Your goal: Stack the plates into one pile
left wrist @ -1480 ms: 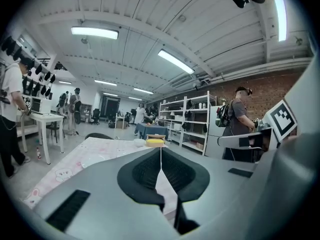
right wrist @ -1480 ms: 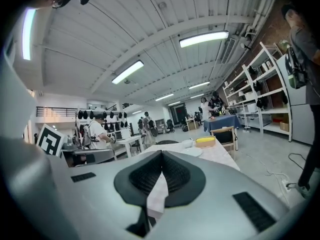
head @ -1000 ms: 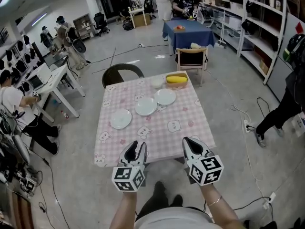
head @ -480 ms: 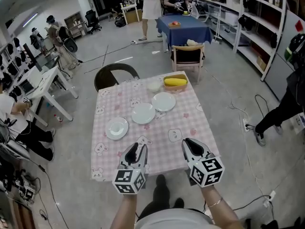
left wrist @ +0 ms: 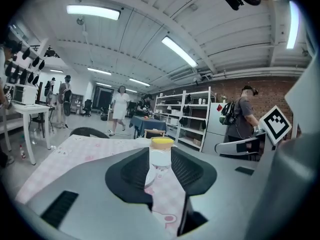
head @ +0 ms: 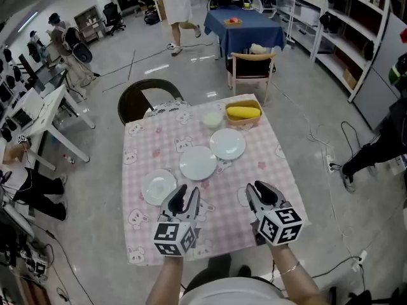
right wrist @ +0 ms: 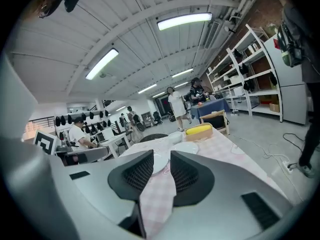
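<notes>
Three white plates lay apart on the table (head: 147, 146), strung out in a slanting row away from the yellow box (head: 243, 113) at its far edge. The first plate (head: 227, 143) sat just on the person's side of that box. The second plate (head: 198, 162) touched the first or nearly so, a step further from the box. The third plate (head: 159, 187) lay furthest from the box, close to the left gripper (head: 186, 199). A small bowl (head: 212, 118) stood just beside the box. None of the plates was stacked yet.

The left gripper's jaws stood apart with nothing between them. The right gripper (head: 261, 196) had just been opening its jaws, which were likewise apart and empty; both hovered over the table edge furthest from the box.

The plates looked stiff, smooth and likely brittle, light enough for one gripper but slippery under the pads. The rim seemed the only real hold: one jaw under the raised lip, one on top, squeezed gently. Lying flat on the soft cloth, the lip would probably be awkward to get under
</notes>
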`<state>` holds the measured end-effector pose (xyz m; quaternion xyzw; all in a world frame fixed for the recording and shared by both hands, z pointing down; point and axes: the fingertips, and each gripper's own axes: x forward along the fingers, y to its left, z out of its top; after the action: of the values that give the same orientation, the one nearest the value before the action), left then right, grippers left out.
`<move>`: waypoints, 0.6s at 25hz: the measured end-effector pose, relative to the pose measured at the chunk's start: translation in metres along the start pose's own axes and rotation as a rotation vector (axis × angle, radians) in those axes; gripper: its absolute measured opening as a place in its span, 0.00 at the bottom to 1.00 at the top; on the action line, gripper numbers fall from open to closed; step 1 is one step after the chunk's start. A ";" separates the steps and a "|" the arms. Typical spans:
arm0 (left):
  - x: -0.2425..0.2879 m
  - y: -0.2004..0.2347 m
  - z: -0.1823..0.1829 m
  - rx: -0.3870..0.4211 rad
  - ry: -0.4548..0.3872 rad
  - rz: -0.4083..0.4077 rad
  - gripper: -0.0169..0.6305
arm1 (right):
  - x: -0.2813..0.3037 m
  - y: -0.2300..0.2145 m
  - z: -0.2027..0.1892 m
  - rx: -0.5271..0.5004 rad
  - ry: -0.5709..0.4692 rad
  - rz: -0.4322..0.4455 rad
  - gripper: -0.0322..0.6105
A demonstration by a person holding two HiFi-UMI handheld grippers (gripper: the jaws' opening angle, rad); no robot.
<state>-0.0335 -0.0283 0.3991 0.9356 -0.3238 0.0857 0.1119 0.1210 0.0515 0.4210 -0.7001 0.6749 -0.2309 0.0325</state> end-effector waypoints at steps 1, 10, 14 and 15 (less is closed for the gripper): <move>0.007 0.006 0.002 -0.001 0.005 -0.008 0.24 | 0.007 -0.002 0.001 0.006 0.006 -0.012 0.22; 0.059 0.051 0.017 -0.015 0.040 -0.084 0.25 | 0.059 -0.014 0.010 0.061 0.030 -0.116 0.23; 0.077 0.053 0.023 -0.011 0.052 -0.133 0.25 | 0.067 -0.021 0.013 0.068 0.038 -0.142 0.23; 0.081 0.055 0.023 -0.013 0.057 -0.138 0.25 | 0.069 -0.023 0.013 0.071 0.038 -0.144 0.23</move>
<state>-0.0029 -0.1245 0.4048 0.9521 -0.2558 0.1021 0.1329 0.1461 -0.0163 0.4367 -0.7408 0.6145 -0.2698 0.0280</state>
